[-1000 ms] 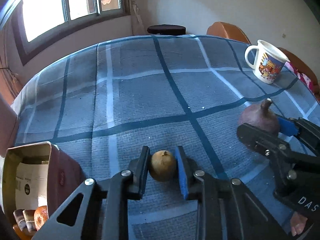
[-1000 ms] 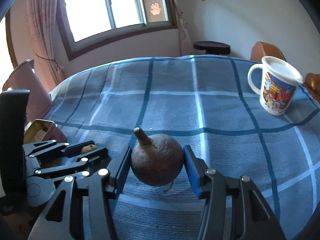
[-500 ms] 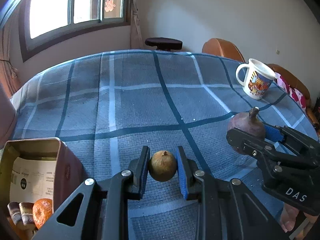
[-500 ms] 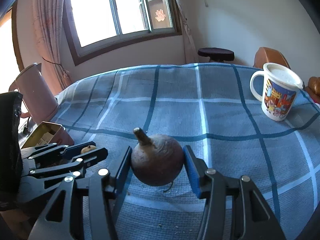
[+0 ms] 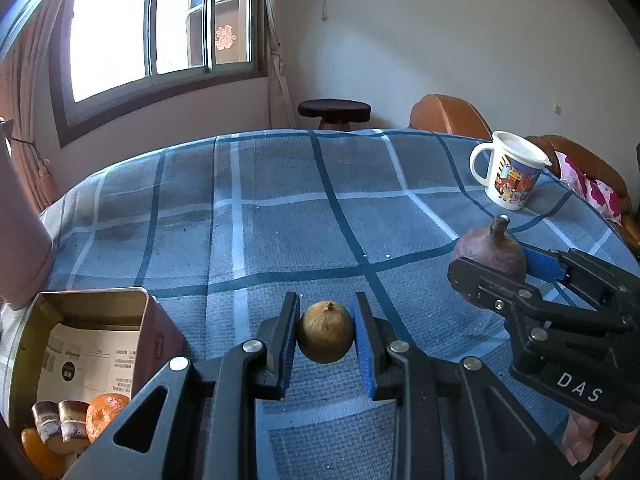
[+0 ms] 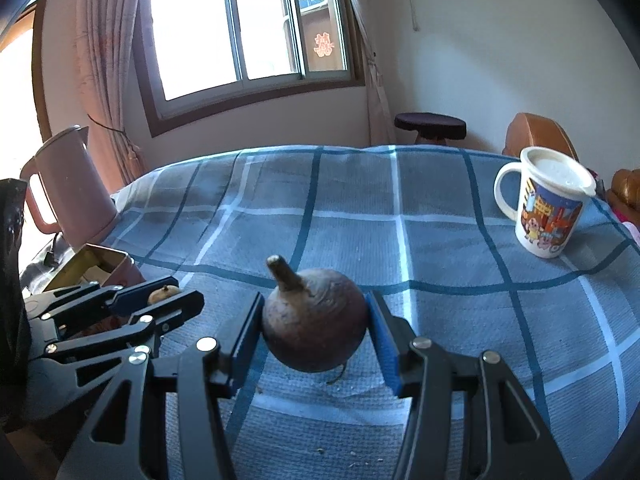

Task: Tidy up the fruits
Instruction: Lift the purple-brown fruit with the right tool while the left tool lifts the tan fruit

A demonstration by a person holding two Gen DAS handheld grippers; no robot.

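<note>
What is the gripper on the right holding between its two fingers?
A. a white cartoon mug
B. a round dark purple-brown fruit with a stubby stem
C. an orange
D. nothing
B: the right gripper has its blue pads pressed on both sides of the round dark purple-brown fruit with a stubby stem.

Open checked tablecloth (image 5: pixel 280 216) across the middle; open tin box (image 5: pixel 92 332) crowding the near left, pink jug (image 6: pixel 72 188) behind it, cartoon mug (image 6: pixel 548 212) far right.
</note>
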